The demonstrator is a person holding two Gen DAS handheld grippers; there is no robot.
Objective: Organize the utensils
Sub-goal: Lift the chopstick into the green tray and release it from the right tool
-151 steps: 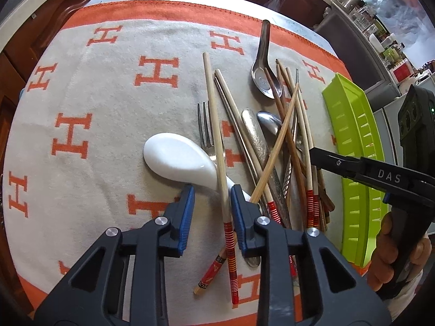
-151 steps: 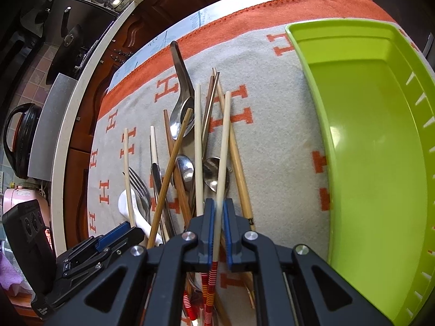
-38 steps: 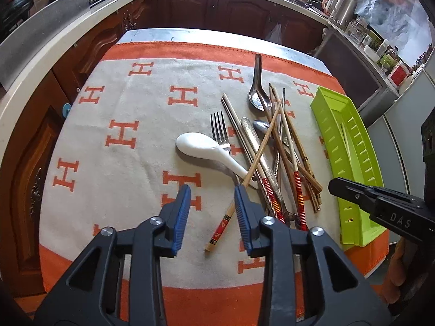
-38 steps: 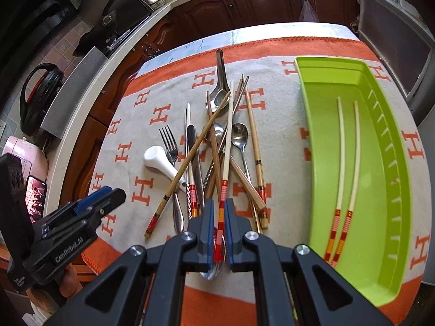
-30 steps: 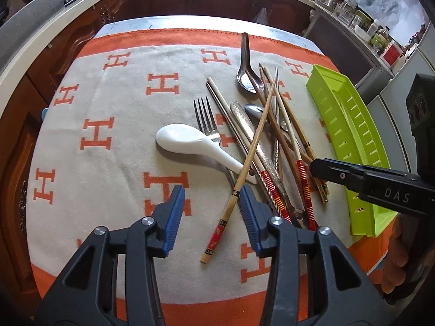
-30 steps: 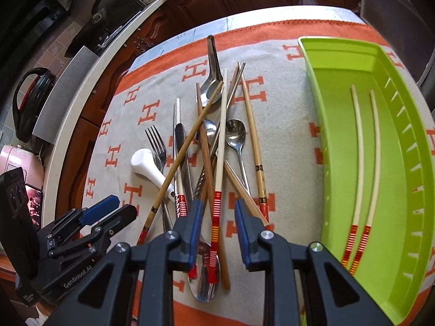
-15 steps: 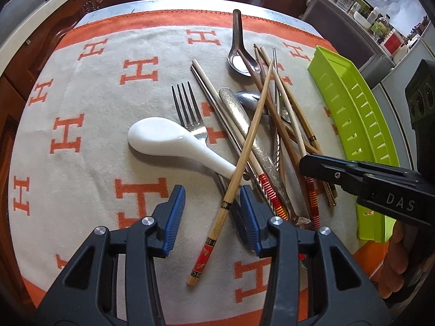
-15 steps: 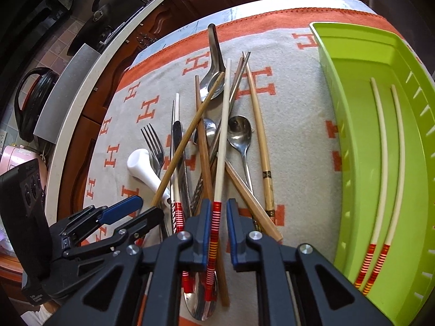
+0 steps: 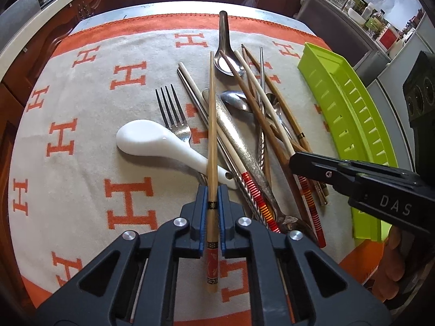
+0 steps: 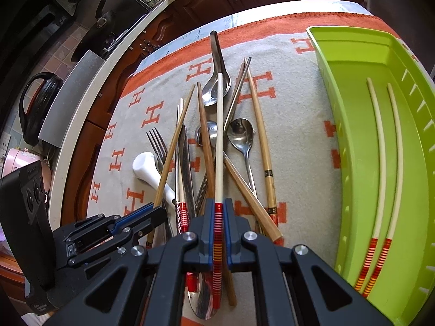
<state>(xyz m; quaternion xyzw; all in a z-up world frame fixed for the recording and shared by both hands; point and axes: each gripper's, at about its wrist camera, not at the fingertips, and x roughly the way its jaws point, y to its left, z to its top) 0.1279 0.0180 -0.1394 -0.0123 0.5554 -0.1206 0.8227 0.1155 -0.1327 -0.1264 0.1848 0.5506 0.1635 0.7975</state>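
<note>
The left gripper point(image 9: 211, 218) has its jaws pinching a bamboo chopstick point(image 9: 211, 125) close to its thick, red-decorated end. That end sticks out back past the blue pads point(image 9: 201, 217) toward the camera, while the long pale shaft runs straight ahead from the jaws, over the handle of a white ceramic spoon point(image 9: 152, 141) and beside a steel fork point(image 9: 174, 116) just left of it.

The right gripper point(image 10: 218, 229) has its jaws clamped on a white chopstick point(image 10: 219, 141) at its red-and-yellow striped grip. The shaft reaches forward from the jaws across the heap, its tip ending over the bowl of a long metal spoon point(image 10: 217, 65) at the far side.

Around both jaws lies the pile of utensils point(image 10: 214, 157): brown wooden chopsticks, metal chopsticks, two small steel spoons, a patterned metal handle and another striped white chopstick, all crossing one another on an orange-and-cream towel point(image 9: 81, 108) with H marks spread over the tabletop point(image 9: 152, 6).

To the right of the right jaws, well apart from the pile, stands a green tray point(image 10: 350, 62) holding two white striped chopsticks point(image 10: 380, 163) laid side by side, striped ends nearest the camera. In the left wrist view the same tray sits beyond the right gripper, at the towel's right edge.
</note>
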